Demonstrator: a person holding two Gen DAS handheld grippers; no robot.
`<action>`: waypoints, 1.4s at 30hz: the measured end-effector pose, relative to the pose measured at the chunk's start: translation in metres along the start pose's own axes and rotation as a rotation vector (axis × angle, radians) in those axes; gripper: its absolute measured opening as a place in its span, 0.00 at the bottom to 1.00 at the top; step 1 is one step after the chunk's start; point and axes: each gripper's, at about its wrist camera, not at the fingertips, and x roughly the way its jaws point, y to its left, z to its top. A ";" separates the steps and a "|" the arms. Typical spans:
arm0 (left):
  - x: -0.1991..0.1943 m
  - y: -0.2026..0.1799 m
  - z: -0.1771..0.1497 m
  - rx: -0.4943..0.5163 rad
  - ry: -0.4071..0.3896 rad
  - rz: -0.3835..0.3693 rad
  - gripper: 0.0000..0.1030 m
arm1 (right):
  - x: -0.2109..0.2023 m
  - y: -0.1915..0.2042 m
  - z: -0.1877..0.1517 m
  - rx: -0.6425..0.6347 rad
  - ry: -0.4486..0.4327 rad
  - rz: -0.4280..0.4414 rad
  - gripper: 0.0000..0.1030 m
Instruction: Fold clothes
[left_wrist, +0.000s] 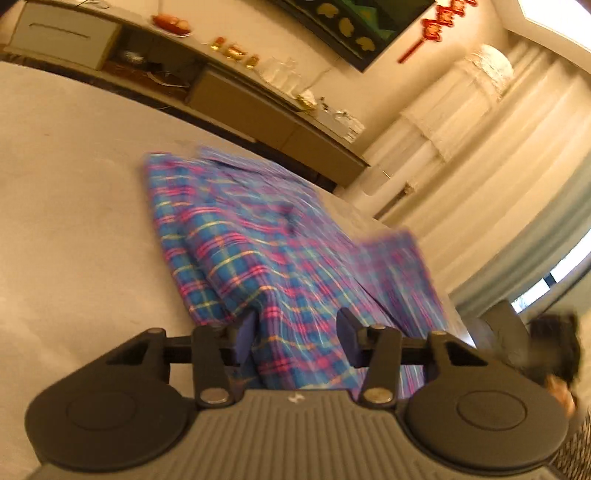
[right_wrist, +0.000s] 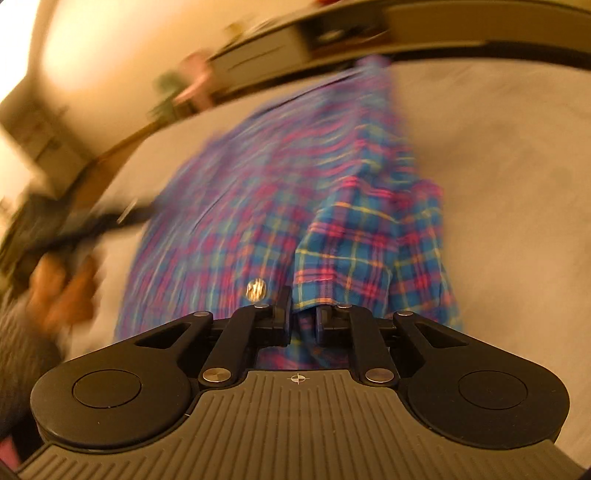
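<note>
The plaid shirt (left_wrist: 258, 236) lies spread on the beige bed (left_wrist: 74, 206). The left tongs (left_wrist: 297, 325) stand half open with a raised fold between the jaws. The right tongs (right_wrist: 303, 317) are nearly closed, pinching a cuff (right_wrist: 354, 254).

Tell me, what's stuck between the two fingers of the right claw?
A fold of the plaid shirt. In the right wrist view, the right claw has its fingers nearly together with that checked cloth pinched between them, nothing else.
</note>
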 end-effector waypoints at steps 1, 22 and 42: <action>0.000 0.003 0.001 -0.002 0.015 0.000 0.49 | -0.006 0.002 -0.005 0.002 -0.020 -0.015 0.18; -0.005 0.003 0.011 0.041 0.050 -0.003 0.49 | -0.014 0.022 -0.013 -0.009 -0.036 0.015 0.30; -0.034 -0.111 -0.072 0.471 0.120 -0.030 0.55 | -0.011 -0.027 -0.016 0.184 -0.021 0.073 0.49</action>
